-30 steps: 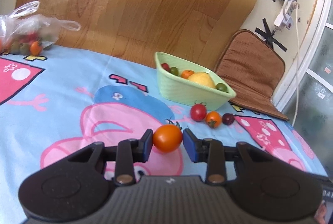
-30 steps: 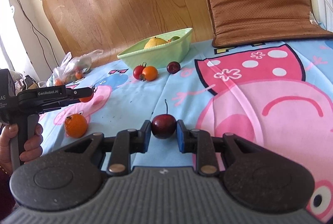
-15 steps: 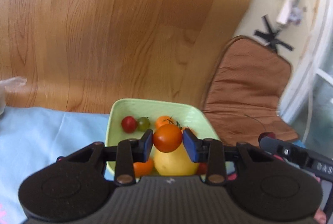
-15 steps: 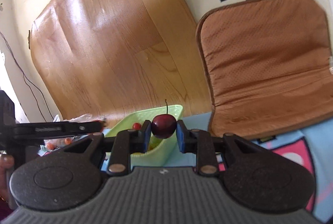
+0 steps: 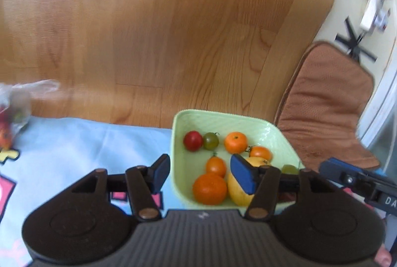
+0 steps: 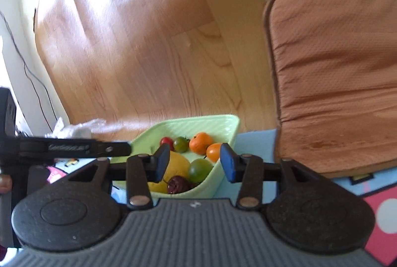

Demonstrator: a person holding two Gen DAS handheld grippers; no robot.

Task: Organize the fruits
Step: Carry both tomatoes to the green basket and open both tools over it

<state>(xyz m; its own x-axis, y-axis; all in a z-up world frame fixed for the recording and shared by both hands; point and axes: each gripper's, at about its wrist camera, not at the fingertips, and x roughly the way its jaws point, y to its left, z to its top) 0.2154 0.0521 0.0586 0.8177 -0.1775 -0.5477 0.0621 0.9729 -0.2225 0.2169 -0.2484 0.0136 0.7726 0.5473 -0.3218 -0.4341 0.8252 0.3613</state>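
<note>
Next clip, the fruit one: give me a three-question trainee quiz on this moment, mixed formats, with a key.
1. True or false: the left gripper is clamped on an orange tomato.
2. Multiple choice: the dark cherry lies A) on the blue cloth, B) inside the green bowl, C) between the right gripper's pads.
3. Fill in: the green-brown tomato in the bowl sits right beside a ___ tomato.

Key
1. False. Its jaws have just been opening and nothing is between them; an orange tomato rests in the bowl below.
2. B. The right gripper has also just been opening and is empty.
3. Red.
</note>
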